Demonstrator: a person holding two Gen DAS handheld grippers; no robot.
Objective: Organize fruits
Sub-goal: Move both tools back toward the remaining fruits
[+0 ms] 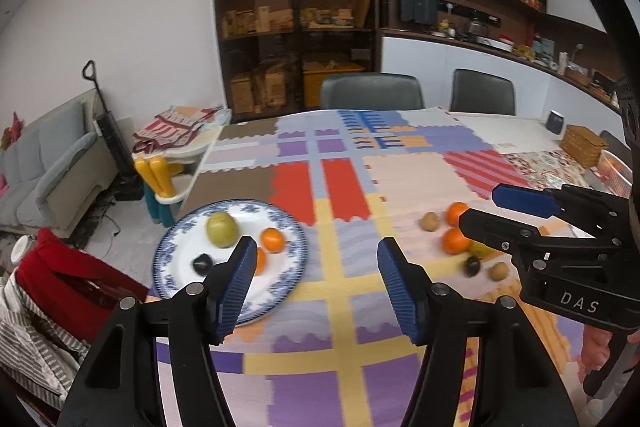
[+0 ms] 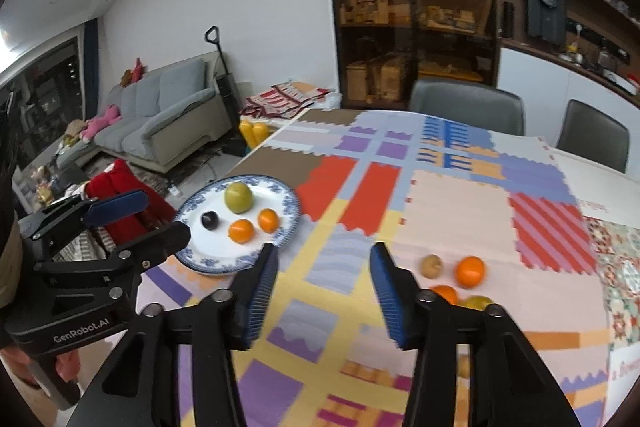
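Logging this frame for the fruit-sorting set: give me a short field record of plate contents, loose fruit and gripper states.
plate: blue and white, near the table's left edge
on plate: green apple, dark plum, two oranges
loose fruit: on the tablecloth right of the plate; oranges, brownish fruits, a dark one, a yellow-green one
left hand-held gripper: open, nothing between the fingers
right hand-held gripper: open, nothing between the fingers
tablecloth: patchwork pattern

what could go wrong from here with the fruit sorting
The blue-patterned white plate sits at the table corner; a nudge might tip it off. The round oranges and small brown fruits left on the patchwork tablecloth may roll when pinched, especially as they lie clustered.
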